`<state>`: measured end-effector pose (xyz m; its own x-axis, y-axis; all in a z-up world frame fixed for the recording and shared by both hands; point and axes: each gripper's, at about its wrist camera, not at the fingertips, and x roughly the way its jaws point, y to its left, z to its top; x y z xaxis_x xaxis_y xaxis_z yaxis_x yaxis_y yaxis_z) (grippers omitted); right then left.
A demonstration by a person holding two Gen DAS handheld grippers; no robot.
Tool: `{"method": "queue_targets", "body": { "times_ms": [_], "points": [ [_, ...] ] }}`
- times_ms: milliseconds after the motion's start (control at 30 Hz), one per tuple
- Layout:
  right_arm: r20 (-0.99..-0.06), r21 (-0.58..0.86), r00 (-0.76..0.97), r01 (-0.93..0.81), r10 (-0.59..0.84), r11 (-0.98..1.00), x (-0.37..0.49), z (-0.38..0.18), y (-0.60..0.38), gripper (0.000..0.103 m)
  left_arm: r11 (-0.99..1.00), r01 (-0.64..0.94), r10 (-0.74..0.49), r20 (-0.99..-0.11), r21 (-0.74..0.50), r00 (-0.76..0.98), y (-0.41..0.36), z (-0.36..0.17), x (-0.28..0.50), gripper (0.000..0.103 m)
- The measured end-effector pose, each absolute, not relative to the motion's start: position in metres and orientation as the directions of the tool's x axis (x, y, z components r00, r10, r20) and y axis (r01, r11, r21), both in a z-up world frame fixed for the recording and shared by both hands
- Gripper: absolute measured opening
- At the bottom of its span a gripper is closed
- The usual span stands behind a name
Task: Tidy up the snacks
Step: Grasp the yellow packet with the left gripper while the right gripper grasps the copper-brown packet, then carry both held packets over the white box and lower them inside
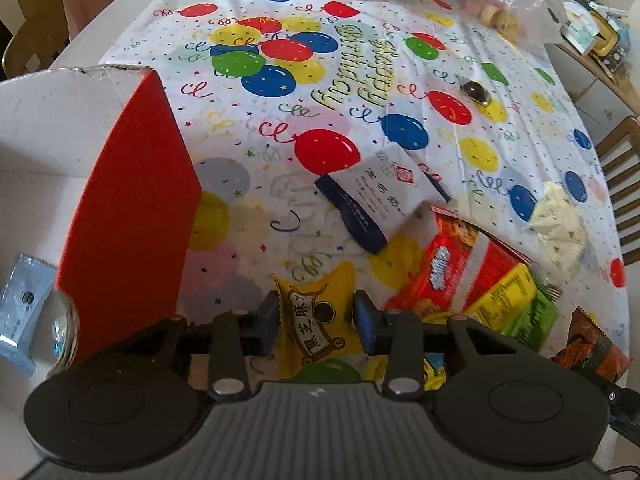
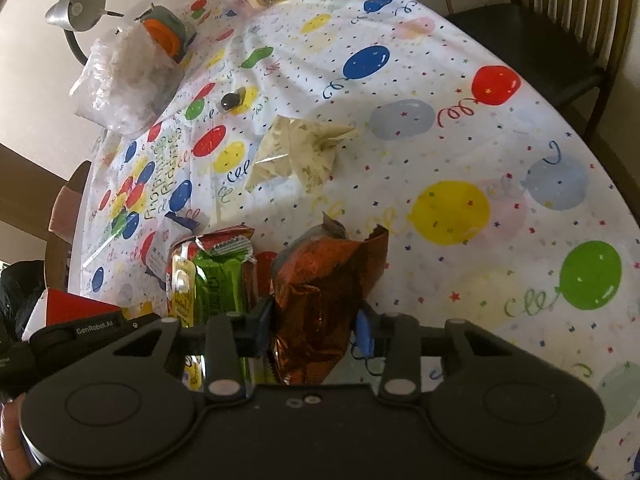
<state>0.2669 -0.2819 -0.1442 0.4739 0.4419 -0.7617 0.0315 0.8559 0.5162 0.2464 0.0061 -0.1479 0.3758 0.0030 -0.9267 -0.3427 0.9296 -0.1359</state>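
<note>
With both grippers closed on packets, the pick-up step is in hand. Left gripper (image 1: pixel 316 316) clamps the yellow packet (image 1: pixel 316 320) on the tablecloth (image 1: pixel 360 20); right gripper (image 2: pixel 316 326) clamps the orange bag (image 2: pixel 324 288). Next move (a judgement): lift both and carry them to the red box (image 1: pixel 128 208), just beside.

The yellow packet (image 1: pixel 316 320) runs down behind the gripper body, so its bottom's hidden, and the blue pouch (image 1: pixel 20 308) gets chopped by the left edge.
</note>
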Motion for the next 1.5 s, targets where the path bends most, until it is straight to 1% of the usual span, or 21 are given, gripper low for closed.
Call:
{"method": "queue_targets", "body": {
  "times_ms": [133, 300, 500, 600, 833, 1033, 1167, 1500],
  "points": [
    [-0.753, 0.527, 0.482, 0.036, 0.447, 0.849, 0.257, -0.138, -0.292, 0.039, 0.930, -0.337, -0.009, -0.926, -0.146, 0.376, 0.003, -0.138, 0.236, 0.038],
    [-0.745, 0.525, 0.489, 0.012, 0.454, 0.851, 0.240, -0.123, -0.297, 0.039, 0.944, -0.291, -0.031, -0.920, -0.155, 0.390, -0.006, -0.118, 0.220, 0.038],
    [-0.724, 0.513, 0.499, -0.070, 0.476, 0.855, 0.218, -0.098, -0.294, 0.039, 0.954, -0.244, -0.058, -0.909, -0.172, 0.413, -0.011, -0.090, 0.197, 0.038],
    [-0.719, 0.497, 0.501, -0.115, 0.482, 0.860, 0.207, -0.086, -0.289, 0.039, 0.964, -0.220, -0.043, -0.907, -0.148, 0.419, -0.013, -0.076, 0.185, 0.038],
    [-0.711, 0.434, 0.495, -0.251, 0.500, 0.865, 0.182, -0.055, -0.269, 0.039, 0.970, -0.198, -0.040, -0.895, -0.141, 0.444, -0.003, -0.047, 0.155, 0.038],
    [-0.702, 0.396, 0.482, -0.348, 0.525, 0.850, 0.168, -0.036, -0.245, 0.039, 0.968, -0.202, -0.043, -0.885, -0.153, 0.463, 0.021, -0.024, 0.134, 0.038],
    [-0.696, 0.380, 0.465, -0.409, 0.548, 0.830, 0.161, -0.025, -0.224, 0.039, 0.960, -0.225, -0.050, -0.897, -0.164, 0.439, 0.044, -0.015, 0.124, 0.038],
    [-0.689, 0.332, 0.416, -0.547, 0.594, 0.769, 0.154, -0.006, -0.151, 0.039, 0.940, -0.304, 0.004, -0.891, -0.152, 0.455, 0.109, -0.007, 0.103, 0.038]
  ]
}}
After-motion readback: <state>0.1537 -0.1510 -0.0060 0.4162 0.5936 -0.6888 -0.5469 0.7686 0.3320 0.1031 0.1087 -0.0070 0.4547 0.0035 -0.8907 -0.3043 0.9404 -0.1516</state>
